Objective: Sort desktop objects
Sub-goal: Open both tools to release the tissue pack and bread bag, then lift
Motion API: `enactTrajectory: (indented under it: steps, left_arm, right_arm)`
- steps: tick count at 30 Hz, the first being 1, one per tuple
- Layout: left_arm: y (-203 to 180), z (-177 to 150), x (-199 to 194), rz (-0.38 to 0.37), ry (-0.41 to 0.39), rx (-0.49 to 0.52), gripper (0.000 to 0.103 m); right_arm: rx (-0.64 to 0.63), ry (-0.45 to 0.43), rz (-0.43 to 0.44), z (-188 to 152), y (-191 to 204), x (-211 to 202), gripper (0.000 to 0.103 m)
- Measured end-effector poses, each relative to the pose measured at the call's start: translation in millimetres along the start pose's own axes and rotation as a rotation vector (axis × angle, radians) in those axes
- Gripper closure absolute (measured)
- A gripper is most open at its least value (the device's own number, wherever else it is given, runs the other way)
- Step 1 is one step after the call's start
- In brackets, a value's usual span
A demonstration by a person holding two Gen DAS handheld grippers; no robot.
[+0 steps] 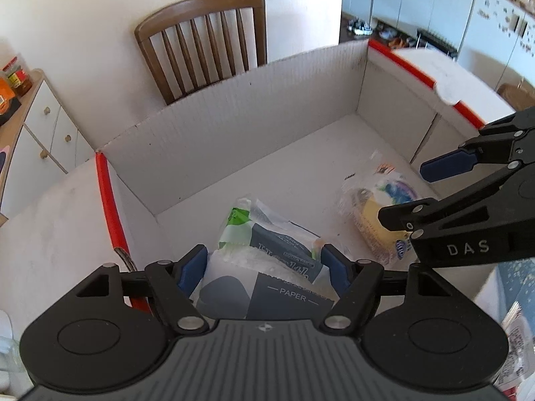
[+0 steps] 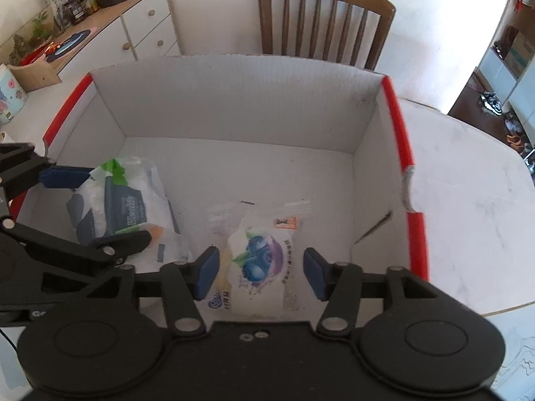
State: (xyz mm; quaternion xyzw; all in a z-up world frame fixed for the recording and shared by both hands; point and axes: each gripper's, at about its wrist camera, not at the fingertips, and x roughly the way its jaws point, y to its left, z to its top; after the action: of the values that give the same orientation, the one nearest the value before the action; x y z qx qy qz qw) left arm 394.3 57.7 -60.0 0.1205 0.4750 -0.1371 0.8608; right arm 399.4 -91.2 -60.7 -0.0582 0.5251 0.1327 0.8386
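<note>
A white cardboard box (image 1: 234, 123) with red rims holds two things. A tissue pack (image 1: 267, 267) in grey, white and green wrap lies on the box floor between the fingers of my left gripper (image 1: 264, 267), which is open around it. It also shows in the right wrist view (image 2: 123, 207). A blueberry pastry packet (image 2: 260, 260) lies on the floor between the spread fingers of my right gripper (image 2: 260, 272), which is open; the packet also shows in the left wrist view (image 1: 378, 207). The right gripper (image 1: 418, 193) appears at the right of the left wrist view, and the left gripper (image 2: 97, 207) at the left of the right wrist view.
The box (image 2: 240, 113) stands on a white table (image 2: 468, 217). A wooden chair (image 2: 324, 16) stands behind it by the wall. A sideboard (image 2: 100, 33) with jars and snack bags is at the far left. Packets (image 1: 518, 341) lie at the table's right edge.
</note>
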Motion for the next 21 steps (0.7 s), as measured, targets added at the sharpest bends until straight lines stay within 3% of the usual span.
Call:
enactTrajectory:
  steps: [7, 10, 21]
  left_arm:
    - [4.1, -7.0, -27.3, -0.03, -0.082, -0.065, 0.027]
    - [6.2, -11.3, -39.9, -0.03, -0.113, -0.083, 0.027]
    - [6.6, -16.3, -79.3, -0.015, -0.193, -0.12, 0.027]
  right_arm:
    - [0.001, -0.06, 0.027, -0.7, -10.5, -22.9, 0.035]
    - [0.001, -0.088, 0.037, -2.0, -12.2, -34.1, 0.024]
    - [-0.003, -0.172, 0.087, -11.1, -14.9, -80.6, 0.02]
